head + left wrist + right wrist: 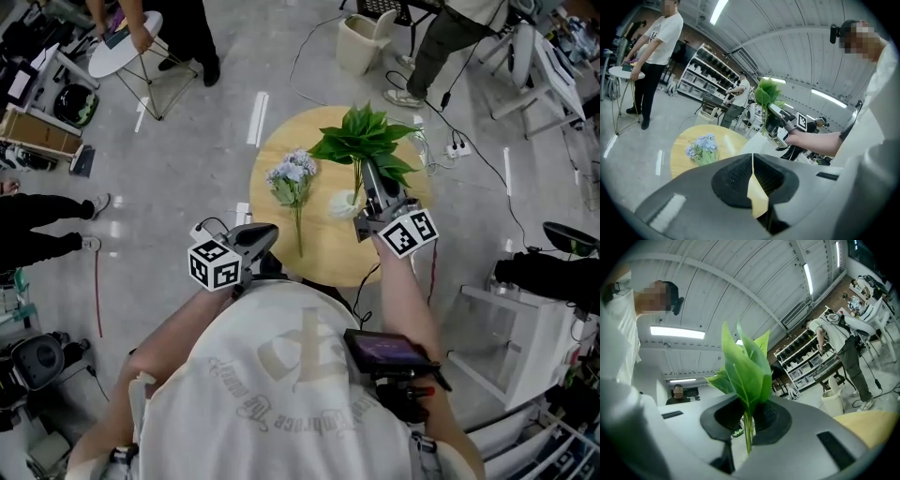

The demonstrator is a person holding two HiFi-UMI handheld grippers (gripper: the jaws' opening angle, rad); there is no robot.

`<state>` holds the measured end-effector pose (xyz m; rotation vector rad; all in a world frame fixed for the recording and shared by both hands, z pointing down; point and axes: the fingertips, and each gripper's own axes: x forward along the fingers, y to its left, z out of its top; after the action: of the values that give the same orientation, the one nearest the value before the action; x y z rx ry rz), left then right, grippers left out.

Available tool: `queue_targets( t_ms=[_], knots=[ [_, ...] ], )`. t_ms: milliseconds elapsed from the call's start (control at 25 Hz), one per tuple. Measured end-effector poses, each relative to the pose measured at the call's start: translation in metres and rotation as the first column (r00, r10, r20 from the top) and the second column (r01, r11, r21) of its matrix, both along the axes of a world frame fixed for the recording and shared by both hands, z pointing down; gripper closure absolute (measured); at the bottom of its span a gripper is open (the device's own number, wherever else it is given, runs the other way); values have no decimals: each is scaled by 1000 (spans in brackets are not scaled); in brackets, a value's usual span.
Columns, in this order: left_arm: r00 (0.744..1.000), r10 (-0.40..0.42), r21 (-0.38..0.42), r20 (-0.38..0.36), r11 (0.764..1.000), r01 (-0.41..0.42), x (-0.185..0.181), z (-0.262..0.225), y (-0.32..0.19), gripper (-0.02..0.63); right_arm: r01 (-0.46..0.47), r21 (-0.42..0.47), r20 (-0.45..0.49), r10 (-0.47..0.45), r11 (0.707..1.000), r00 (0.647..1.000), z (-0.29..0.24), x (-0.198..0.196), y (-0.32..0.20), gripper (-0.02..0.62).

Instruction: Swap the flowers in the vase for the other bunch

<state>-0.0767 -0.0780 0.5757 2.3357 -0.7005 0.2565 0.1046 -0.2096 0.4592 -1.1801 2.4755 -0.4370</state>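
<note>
Left gripper [265,234] at near edge of round table [323,261], jaws closed, empty; blue flowers [292,176] flat on table left of centre; right gripper [368,176] pinches stems of green bunch [364,141] above white vase [342,203] at table centre-right, vase's contents hidden.

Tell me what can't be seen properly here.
The vase: head view, mostly covered by the right gripper.
The green bunch: stem ends hidden behind that gripper; in the vase or not, unclear.
The blue flowers: left gripper view, stems hidden by the left gripper's body.
</note>
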Motion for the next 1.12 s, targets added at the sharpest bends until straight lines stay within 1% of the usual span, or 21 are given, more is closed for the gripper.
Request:
queue_targets(
  t_ms=[200, 400, 560, 720, 1120],
  knots=[
    [1000, -9, -10, 9, 1000, 9, 5, -4, -1, 592, 25, -18, -37, -26, 1000, 999, 8, -2, 0, 568],
    [1000, -17, -16, 9, 1000, 18, 8, -6, -2, 592, 72, -7, -152, -72, 997, 986, 8, -9, 5, 566],
    [1000, -18, -20, 5, 1000, 18, 12, -10, -4, 592, 86, -11, -207, -87, 996, 974, 7, -8, 7, 566],
    [1000, -19, -30, 2, 999, 19, 12, -19, -12, 592, 111, -26, -277, -114, 993, 954, 4, -9, 6, 566],
    [1000, 6, -15, -8, 1000, -6, 4, 2, 7, 592, 84, -53, -354, -98, 995, 930, 40, -16, 47, 566]
  ],
)
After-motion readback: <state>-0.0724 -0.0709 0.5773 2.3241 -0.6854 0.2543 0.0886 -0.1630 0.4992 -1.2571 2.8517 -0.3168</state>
